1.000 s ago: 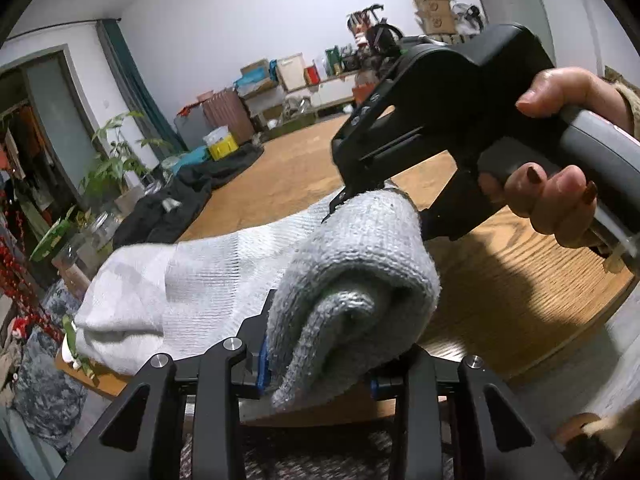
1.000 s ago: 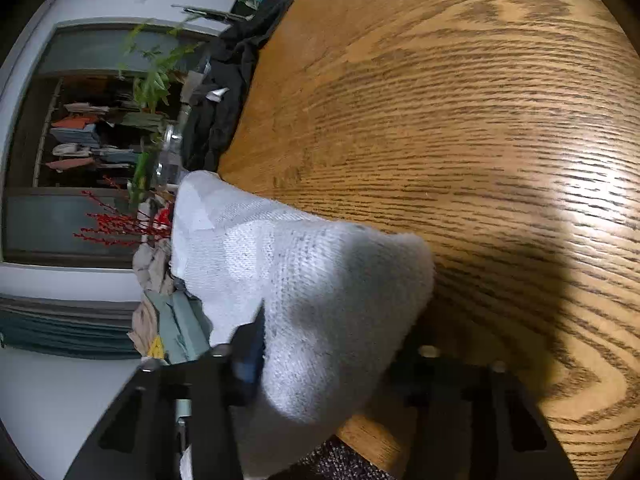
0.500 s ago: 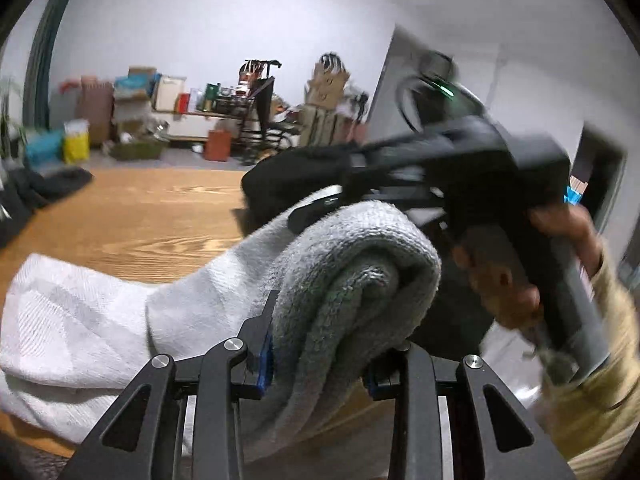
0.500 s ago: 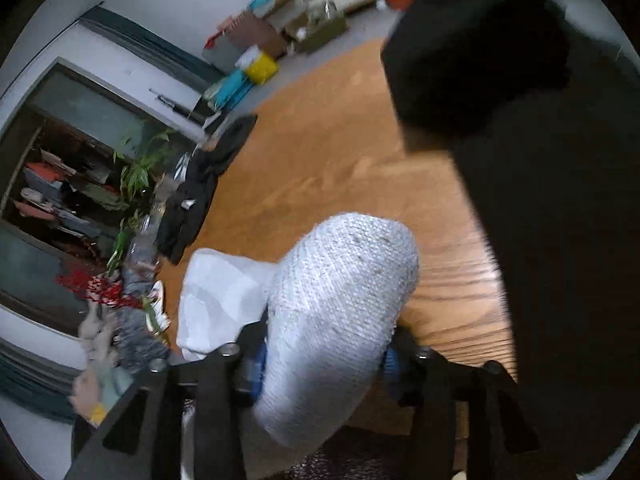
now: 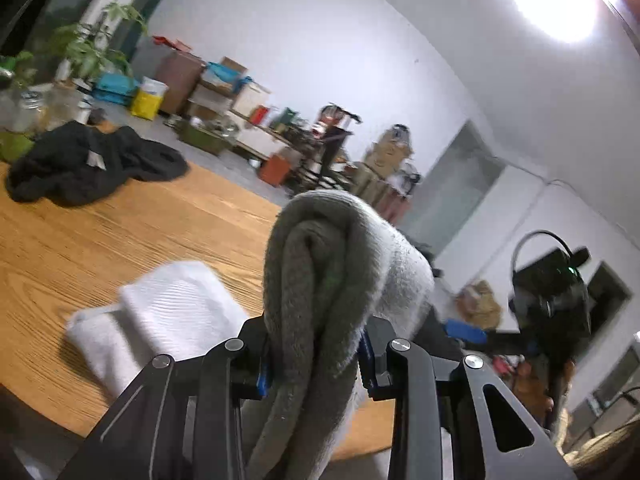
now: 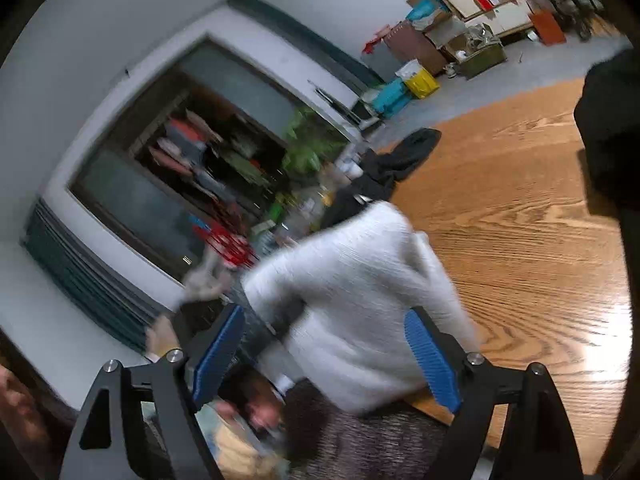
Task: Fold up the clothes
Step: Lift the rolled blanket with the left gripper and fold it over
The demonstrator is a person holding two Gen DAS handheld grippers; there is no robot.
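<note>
**Rolled sock lifted over the oak table**

The grey-and-white sock (image 5: pixel 320 280) is pinched at its rolled grey end by the left gripper (image 5: pixel 314 364), its white foot (image 6: pixel 360 292) hanging just over the table's near edge. The right gripper (image 6: pixel 326 352) is spreading its blue pads (image 6: pixel 430 356), with the white knit between them but unpressed. No writing is legible anywhere. The wooden table (image 5: pixel 100 240) carries black clothing (image 5: pixel 88 164). Boxes (image 5: pixel 224 88) line the far white wall, beside a plant (image 5: pixel 92 48).
</note>
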